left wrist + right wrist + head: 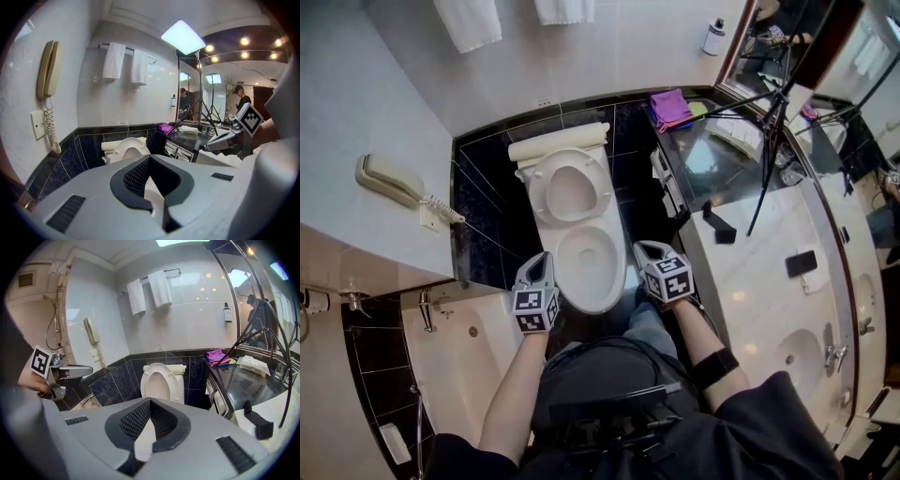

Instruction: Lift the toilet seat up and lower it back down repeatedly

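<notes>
The toilet seat stands raised ahead of both tongs, its hinge not clear. The left tongs and right tongs, each pressed together and empty, flank the bowl, apart from its rim. The worktop edge crowds the right tongs.

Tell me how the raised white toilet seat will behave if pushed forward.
The raised white oval toilet seat looks rigid, so it probably swings as one piece. It stands near upright by the cream tank, so a light push may tip it down. Its glossy surface may slip.
</notes>
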`<control>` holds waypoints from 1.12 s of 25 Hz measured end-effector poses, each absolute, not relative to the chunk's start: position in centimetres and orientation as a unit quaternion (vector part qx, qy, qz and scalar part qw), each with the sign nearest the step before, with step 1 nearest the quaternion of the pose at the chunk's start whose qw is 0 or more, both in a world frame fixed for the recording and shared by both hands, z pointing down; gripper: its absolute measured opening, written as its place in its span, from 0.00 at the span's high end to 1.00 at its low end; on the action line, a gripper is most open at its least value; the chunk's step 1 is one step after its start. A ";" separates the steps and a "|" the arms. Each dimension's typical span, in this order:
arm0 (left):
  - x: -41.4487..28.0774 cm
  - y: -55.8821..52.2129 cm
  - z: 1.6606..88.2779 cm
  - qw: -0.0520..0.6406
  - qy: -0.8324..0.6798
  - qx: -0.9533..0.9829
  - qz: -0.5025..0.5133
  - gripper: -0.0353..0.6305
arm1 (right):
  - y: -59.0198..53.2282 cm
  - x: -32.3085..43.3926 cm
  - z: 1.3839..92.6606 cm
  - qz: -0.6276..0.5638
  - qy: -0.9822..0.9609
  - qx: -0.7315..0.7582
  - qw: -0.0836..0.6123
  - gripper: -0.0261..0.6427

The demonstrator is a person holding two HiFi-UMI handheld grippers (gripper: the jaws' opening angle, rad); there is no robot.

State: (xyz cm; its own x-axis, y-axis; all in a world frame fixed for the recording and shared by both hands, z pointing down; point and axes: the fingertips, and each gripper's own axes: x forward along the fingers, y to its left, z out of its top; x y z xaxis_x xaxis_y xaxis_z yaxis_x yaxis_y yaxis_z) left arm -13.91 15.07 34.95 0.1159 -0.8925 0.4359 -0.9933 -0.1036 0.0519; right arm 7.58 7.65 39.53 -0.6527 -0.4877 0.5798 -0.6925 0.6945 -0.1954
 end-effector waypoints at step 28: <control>-16.5 6.0 37.4 0.170 -0.681 0.693 0.168 0.95 | -7.9 1.7 40.2 0.005 -0.888 0.279 0.365 0.67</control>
State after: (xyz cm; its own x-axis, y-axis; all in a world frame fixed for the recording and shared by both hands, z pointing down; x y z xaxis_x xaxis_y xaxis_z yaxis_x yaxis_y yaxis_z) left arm -16.49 6.03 37.42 0.0167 -0.8855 0.4643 -0.9999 -0.0159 0.0056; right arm 1.74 -7.90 40.17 -0.5775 -0.4922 0.6514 -0.4992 0.8442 0.1954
